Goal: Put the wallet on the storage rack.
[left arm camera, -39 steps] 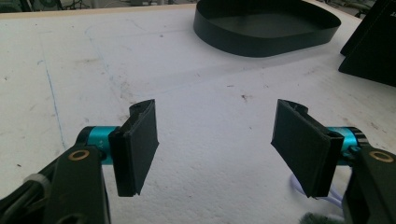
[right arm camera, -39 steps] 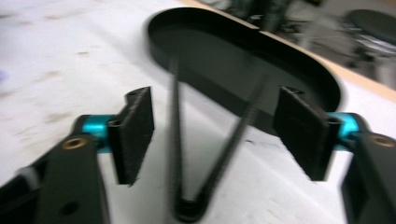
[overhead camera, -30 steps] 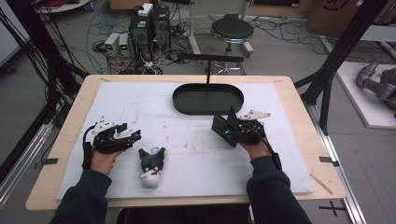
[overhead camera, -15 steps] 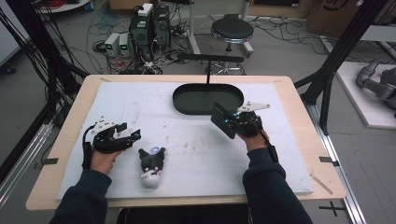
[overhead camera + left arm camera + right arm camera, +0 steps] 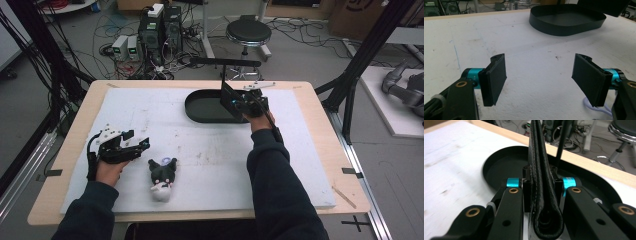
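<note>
At the table's left, a person's left hand rests the left gripper [image 5: 131, 146] on the white foam sheet [image 5: 150, 115] that covers the wooden table [image 5: 320, 125]; its two black jaws stand wide apart and grasp nothing, bare sheet showing between them in the left gripper view [image 5: 539, 75]; just to its right lies a small black-and-white plush doll with pointed ears [image 5: 161, 178], apart from the jaws, its pale cord [image 5: 596, 108] peeking in beside the right-hand jaw in that view; farther right and toward the far edge sits a shallow black oval tray [image 5: 200, 107], seen across the sheet from the left gripper [image 5: 544, 26]; over the tray's right part the right gripper [image 5: 234, 100], at the end of a dark-sleeved arm, is clenched on a folded black stitched-leather wallet [image 5: 227, 95]; the right gripper view [image 5: 541, 187] shows the wallet [image 5: 541, 170] standing on edge between the closed jaws, fold toward the camera, with the tray [image 5: 499, 162] beneath it.
</note>
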### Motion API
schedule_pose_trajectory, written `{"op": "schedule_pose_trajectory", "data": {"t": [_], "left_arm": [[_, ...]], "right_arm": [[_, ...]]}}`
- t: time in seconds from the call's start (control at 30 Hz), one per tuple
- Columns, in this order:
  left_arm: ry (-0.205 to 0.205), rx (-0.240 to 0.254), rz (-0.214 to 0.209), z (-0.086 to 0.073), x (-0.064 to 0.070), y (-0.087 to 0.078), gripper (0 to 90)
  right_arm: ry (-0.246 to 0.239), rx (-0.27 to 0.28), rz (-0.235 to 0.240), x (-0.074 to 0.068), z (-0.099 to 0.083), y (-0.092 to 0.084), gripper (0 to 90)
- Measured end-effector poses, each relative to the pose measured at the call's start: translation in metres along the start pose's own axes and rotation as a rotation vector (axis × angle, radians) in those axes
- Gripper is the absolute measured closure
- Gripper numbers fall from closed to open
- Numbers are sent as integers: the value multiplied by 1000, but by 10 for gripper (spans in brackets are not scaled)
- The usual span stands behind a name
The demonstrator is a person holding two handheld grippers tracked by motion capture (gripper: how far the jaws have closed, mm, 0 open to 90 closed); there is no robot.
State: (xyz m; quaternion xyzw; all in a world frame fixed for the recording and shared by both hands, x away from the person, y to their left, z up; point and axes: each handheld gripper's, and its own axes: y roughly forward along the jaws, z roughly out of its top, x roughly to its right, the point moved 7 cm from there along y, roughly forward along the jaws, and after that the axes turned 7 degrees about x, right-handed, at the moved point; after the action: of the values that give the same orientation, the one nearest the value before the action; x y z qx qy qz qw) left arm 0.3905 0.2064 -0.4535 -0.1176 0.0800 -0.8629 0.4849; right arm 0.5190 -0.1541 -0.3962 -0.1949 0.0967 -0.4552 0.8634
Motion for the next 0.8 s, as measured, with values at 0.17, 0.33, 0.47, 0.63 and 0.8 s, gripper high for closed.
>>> {"op": "schedule_pose_trajectory", "data": {"t": [0.17, 0.33, 0.47, 0.63, 0.8], "left_arm": [[5, -2, -4, 0, 1, 0, 273], [1, -2, -4, 0, -1, -1, 275], [0, -1, -3, -1, -2, -3, 275], [-7, 0, 3, -1, -4, -5, 275], [-4, -5, 7, -1, -4, -5, 278]], "right_arm": [[36, -16, -35, 9, 4, 33, 785], [77, -38, -30, 3, -2, 58, 784], [116, -61, -59, 7, -11, 66, 776], [189, -78, -131, 26, -18, 62, 653], [172, -101, -224, 43, -23, 50, 568]]}}
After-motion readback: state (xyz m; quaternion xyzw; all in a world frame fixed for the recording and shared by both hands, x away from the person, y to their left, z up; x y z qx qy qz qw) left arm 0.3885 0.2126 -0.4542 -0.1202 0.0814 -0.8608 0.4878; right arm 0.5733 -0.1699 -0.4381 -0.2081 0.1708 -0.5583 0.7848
